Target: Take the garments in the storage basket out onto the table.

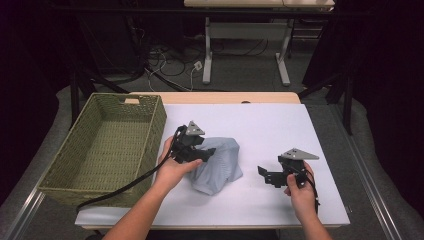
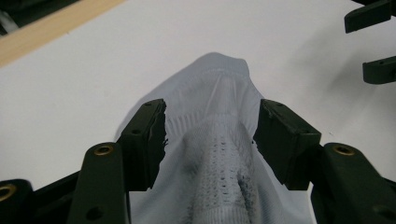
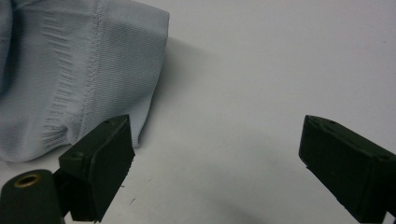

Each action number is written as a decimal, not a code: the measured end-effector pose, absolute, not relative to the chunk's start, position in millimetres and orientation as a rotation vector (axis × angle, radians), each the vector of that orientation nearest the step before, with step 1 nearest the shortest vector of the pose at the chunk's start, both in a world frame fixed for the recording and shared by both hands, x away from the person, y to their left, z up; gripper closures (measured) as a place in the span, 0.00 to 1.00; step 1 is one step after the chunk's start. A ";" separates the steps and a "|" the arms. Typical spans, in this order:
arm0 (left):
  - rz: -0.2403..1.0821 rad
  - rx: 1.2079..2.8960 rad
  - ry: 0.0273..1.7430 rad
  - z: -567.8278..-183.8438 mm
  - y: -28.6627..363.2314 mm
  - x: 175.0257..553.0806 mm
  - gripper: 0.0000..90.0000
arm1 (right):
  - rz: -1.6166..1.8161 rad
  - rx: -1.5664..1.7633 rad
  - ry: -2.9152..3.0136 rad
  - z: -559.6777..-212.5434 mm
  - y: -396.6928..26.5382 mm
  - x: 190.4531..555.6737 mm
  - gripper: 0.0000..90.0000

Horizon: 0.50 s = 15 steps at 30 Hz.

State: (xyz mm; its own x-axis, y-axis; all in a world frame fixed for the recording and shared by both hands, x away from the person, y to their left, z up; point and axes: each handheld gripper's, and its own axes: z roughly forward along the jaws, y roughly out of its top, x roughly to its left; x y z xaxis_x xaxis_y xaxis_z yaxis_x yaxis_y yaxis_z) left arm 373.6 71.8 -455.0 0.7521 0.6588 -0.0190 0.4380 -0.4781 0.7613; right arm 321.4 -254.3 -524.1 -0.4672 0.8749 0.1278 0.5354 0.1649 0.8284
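A pale blue knit cloth (image 1: 223,169) lies bunched in a heap on the white table cover (image 1: 272,127), just right of the basket. My left gripper (image 1: 210,151) is down on the heap's left top. In the left gripper view its jaws stand part-way apart, and a raised ridge of the cloth (image 2: 219,79) fills the gap at the left gripper (image 2: 210,135). My right gripper (image 1: 261,172) hovers to the right of the heap, pointing at it. The right gripper (image 3: 217,149) is wide open over bare cover, with the cloth's hemmed edge (image 3: 70,60) just beyond its left jaw.
A woven green basket (image 1: 159,122) with nothing visible inside stands at the table's left side. The wooden table edge (image 1: 225,97) runs along the back. The right gripper's jaws (image 2: 373,42) appear at the top right of the left gripper view.
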 end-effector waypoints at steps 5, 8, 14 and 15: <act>0.334 2.140 0.803 -445.0 78.0 373.8 0.46 | 1.219 1.335 2.071 -524.8 -253.2 321.5 0.11; 0.321 2.125 0.809 -440.2 82.2 374.0 0.45 | 1.218 1.333 2.075 -524.3 -252.9 320.7 0.11; 0.322 2.096 0.806 -431.6 88.3 373.8 0.36 | 1.218 1.337 2.073 -524.3 -253.3 320.4 0.11; 0.323 2.099 0.802 -429.7 89.9 374.0 0.34 | 1.218 1.338 2.073 -524.2 -253.3 320.4 0.11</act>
State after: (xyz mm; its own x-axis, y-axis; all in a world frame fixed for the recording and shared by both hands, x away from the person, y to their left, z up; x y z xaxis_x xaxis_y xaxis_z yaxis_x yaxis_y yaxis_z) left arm 374.0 89.9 -429.7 0.7618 0.6455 -0.0543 0.4278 -0.4383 0.7905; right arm 320.4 -253.3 -524.2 -0.4699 0.8735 0.1275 0.5366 0.1680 0.8269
